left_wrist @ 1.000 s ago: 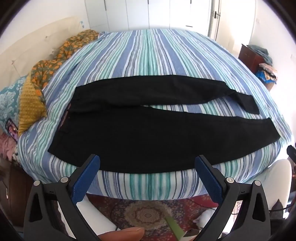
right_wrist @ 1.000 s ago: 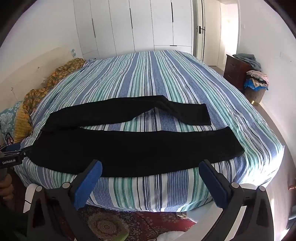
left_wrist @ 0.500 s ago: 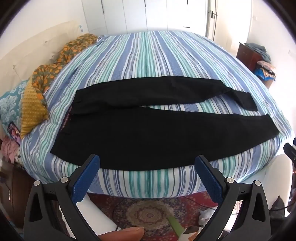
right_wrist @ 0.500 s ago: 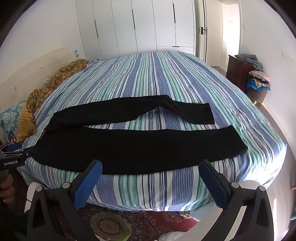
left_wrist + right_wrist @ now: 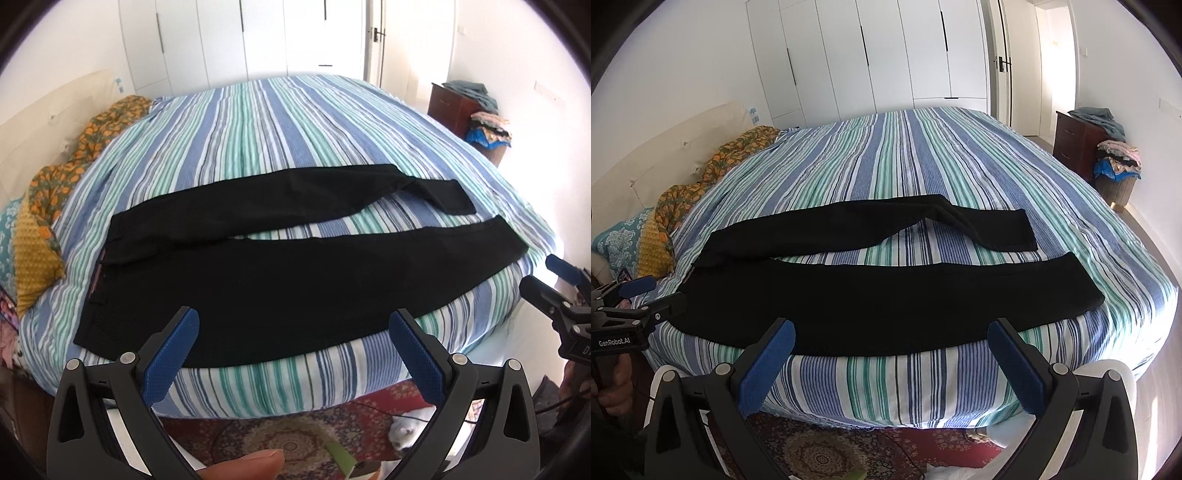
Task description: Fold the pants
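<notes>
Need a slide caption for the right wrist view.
Open right gripper faces unfolded black pants on the striped bed.

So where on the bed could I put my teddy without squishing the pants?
The far half of the bed, between the pants and the wardrobe, is bare stripes. A thin strip also shows between the two legs. The left edge is crowded with pillows and an orange blanket, and the near edge is under the pants.

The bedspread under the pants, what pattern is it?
The bedspread has blue, teal and white stripes, clearest in the right wrist view.
</notes>
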Available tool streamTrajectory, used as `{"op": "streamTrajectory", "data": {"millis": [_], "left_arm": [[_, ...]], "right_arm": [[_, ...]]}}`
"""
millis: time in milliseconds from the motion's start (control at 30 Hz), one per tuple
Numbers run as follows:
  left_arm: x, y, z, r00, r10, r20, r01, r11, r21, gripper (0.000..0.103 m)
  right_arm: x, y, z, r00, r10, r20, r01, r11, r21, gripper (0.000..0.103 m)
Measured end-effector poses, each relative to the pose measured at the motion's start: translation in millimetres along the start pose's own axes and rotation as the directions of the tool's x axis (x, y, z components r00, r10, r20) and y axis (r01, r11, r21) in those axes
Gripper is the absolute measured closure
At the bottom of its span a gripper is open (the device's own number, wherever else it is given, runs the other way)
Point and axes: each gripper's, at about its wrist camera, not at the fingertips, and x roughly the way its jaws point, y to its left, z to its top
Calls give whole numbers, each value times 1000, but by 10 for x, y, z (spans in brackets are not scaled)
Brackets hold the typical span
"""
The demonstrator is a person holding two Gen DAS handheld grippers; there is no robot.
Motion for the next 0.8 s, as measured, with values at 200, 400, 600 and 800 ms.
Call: {"op": "streamTrajectory", "data": {"millis": [200,400,600,800], "left_arm": [[135,-78,33,998,30,-50,-29,999,20,0],[180,-119,112,997,1,-76,-2,1000,-17,0],[174,-92,216,996,2,-84,-8,997,-76,0],[107,-135,239,997,7,-71,-13,996,-87,0]], "right_arm": [[80,104,-57,1000,9,-8,-10,998,-70,0],[139,50,-81,999,42,-17,-42,997,-59,0],[121,20,-112,999,47,-9,-47,997,-61,0],[146,-120,-165,999,43,-18,-44,999,-23,0]]}}
